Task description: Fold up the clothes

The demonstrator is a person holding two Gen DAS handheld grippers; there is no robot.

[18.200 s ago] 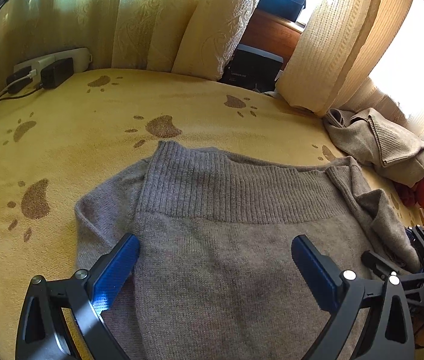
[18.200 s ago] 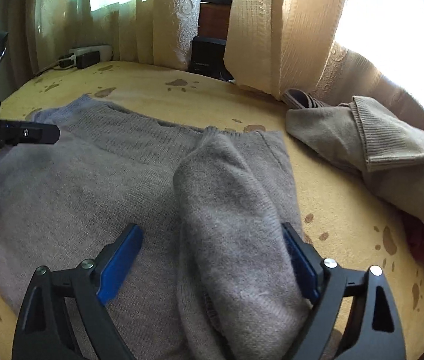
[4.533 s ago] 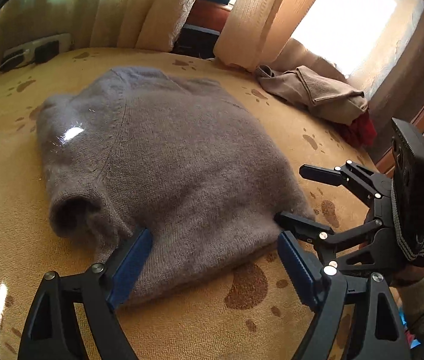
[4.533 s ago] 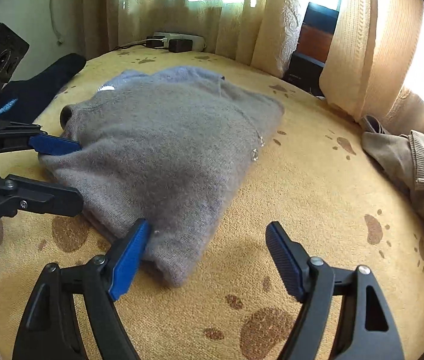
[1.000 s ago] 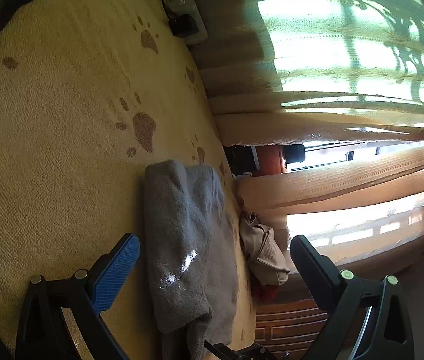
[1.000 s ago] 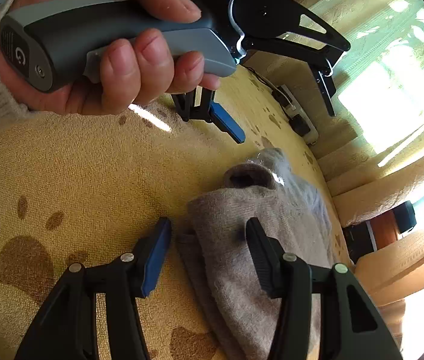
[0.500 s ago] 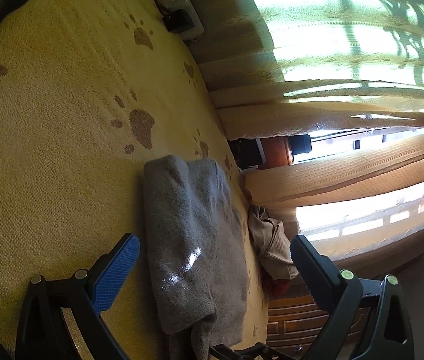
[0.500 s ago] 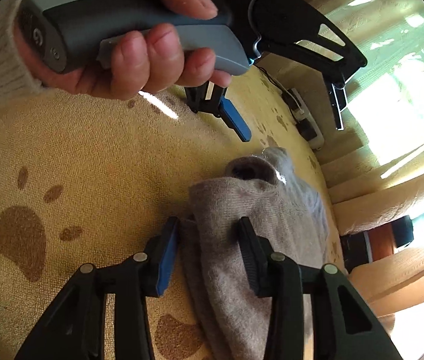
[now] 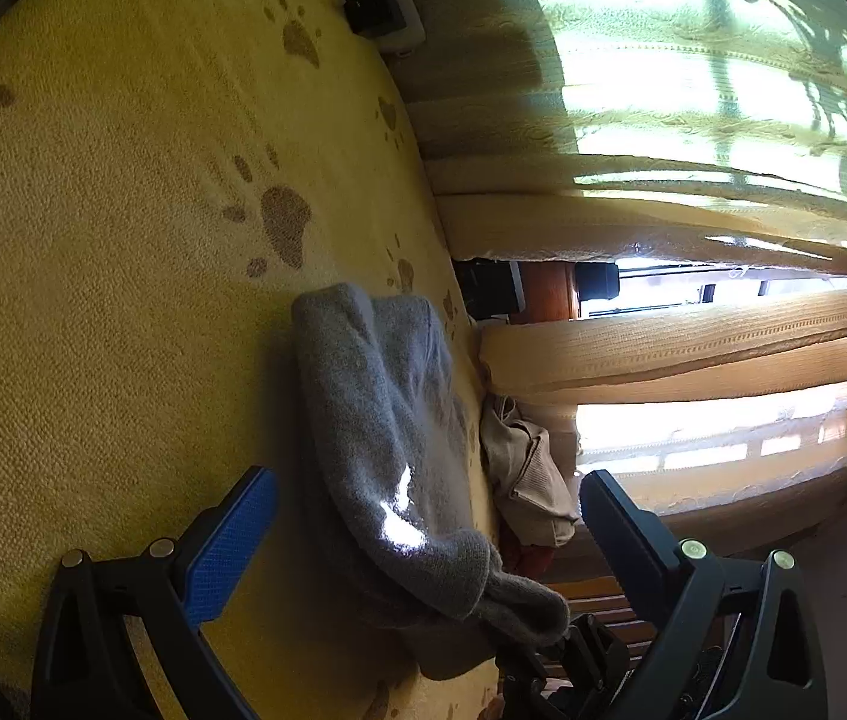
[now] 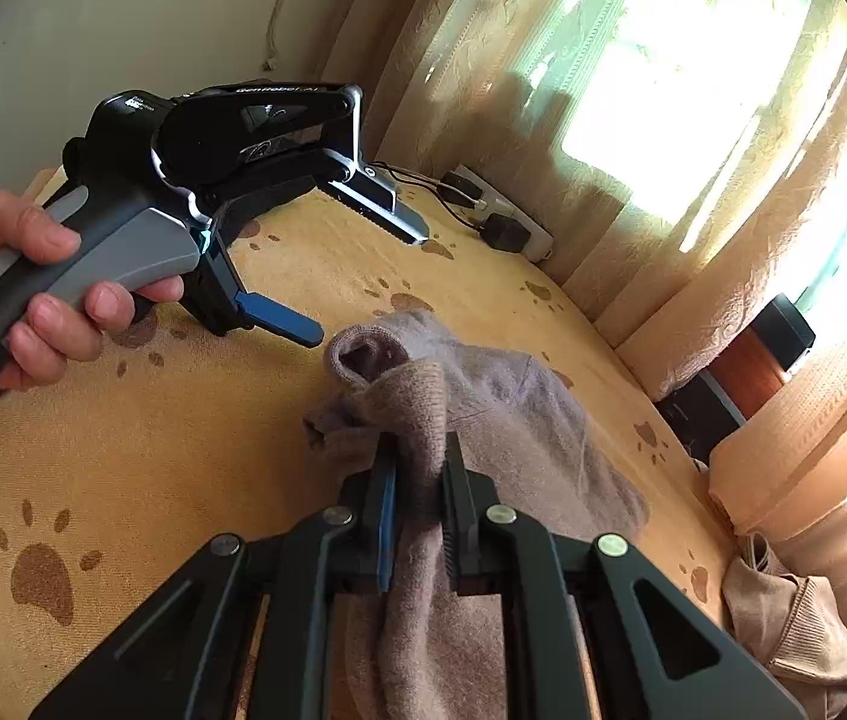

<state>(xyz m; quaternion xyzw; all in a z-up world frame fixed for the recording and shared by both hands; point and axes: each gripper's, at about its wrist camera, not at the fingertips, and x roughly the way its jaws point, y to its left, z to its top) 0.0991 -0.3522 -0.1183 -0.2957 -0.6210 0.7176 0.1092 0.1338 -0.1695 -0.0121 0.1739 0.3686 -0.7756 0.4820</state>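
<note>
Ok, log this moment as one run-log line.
stage: moving folded sweater | right gripper: just closed on grey sweater end | left gripper: open, empty | beige garment: unfolded

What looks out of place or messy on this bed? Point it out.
The folded grey sweater is coming undone: the right gripper, whose fingers have just been closing, pinches one end and bunches it up. A beige garment lies crumpled at the bed's edge by the curtain, with something red beside it.

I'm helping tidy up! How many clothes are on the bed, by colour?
Grey: 1, the folded sweater, pinched by the right gripper
Beige: 1, the crumpled garment
Red: 1, a bit of cloth under the beige one
Total: 3
</note>
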